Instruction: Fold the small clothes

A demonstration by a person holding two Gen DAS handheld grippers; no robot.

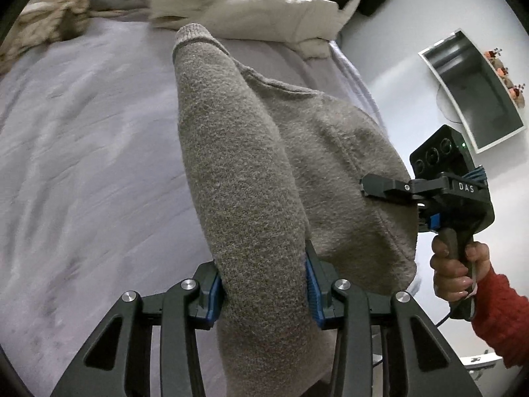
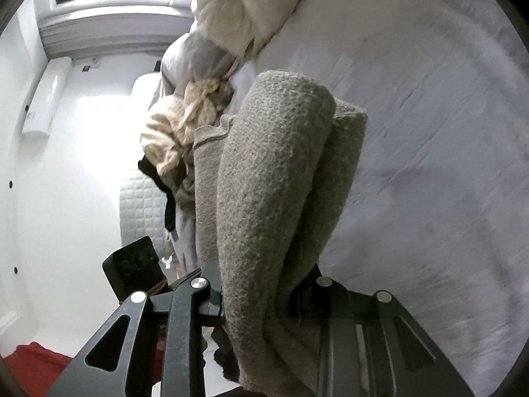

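Note:
A small grey knit sweater (image 1: 317,152) hangs lifted above the lilac bed sheet (image 1: 82,165). My left gripper (image 1: 264,291) is shut on a thick fold of it, the blue pads (image 1: 312,292) pressing both sides, and a sleeve with a pale cuff runs away from the jaws. In the left wrist view my right gripper (image 1: 373,187) clamps the sweater's far edge, held by a hand in a red sleeve (image 1: 463,264). From the right wrist view, the grey sweater (image 2: 264,198) bunches in two thick rolls between the fingers of my right gripper (image 2: 261,301).
A white duvet (image 1: 264,10) and a beige bundle of cloth (image 1: 43,23) lie at the head of the bed. A white-framed grey tray (image 1: 476,89) sits on the white floor beside the bed. The beige bundle (image 2: 185,125) and a black item (image 2: 165,195) lie by the bed's edge.

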